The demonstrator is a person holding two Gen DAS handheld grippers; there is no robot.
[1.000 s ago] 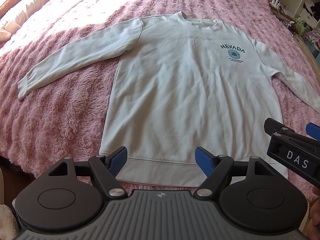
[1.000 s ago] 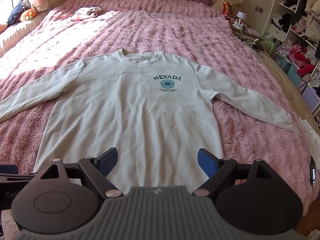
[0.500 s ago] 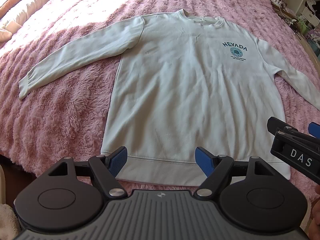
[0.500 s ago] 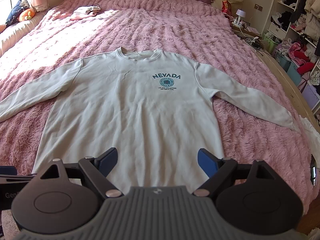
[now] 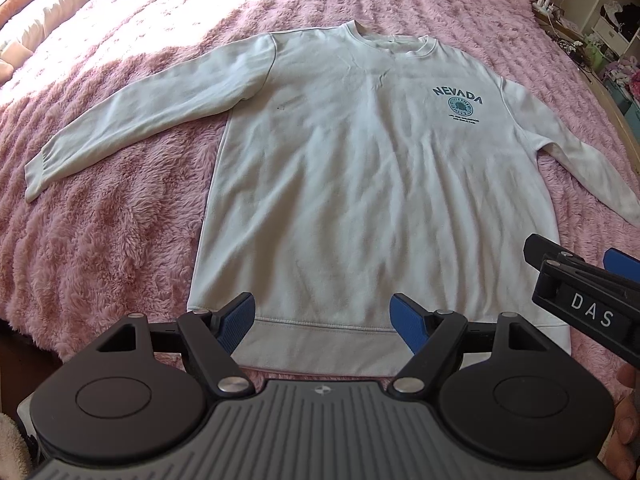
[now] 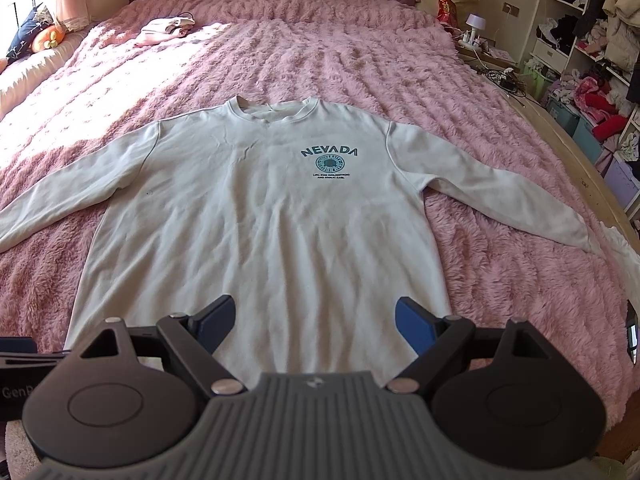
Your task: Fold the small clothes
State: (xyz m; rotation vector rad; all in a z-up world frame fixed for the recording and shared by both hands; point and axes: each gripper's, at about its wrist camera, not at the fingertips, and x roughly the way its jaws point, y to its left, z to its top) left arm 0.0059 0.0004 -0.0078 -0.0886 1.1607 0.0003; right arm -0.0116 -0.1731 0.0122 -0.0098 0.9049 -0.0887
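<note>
A white long-sleeved sweatshirt (image 5: 360, 184) with a teal "NEVADA" print lies flat, front up, on the pink bed, both sleeves spread out; it also shows in the right wrist view (image 6: 272, 224). My left gripper (image 5: 322, 320) is open and empty, held above the hem near its left part. My right gripper (image 6: 314, 322) is open and empty above the lower middle of the body; it shows at the right edge of the left wrist view (image 5: 580, 280). The hem is hidden behind the gripper in the right wrist view.
The fluffy pink bedspread (image 6: 360, 52) covers the whole bed. A small folded pink-white garment (image 6: 166, 30) lies near the headboard. Pillows and a plush toy (image 6: 44, 38) sit at the left. A wooden bed edge, shelves and cluttered bins (image 6: 592, 92) stand to the right.
Both views have tilted or drawn back slightly, so the sweatshirt sits a little lower in frame. The grippers stay open and the sweatshirt has not moved.
</note>
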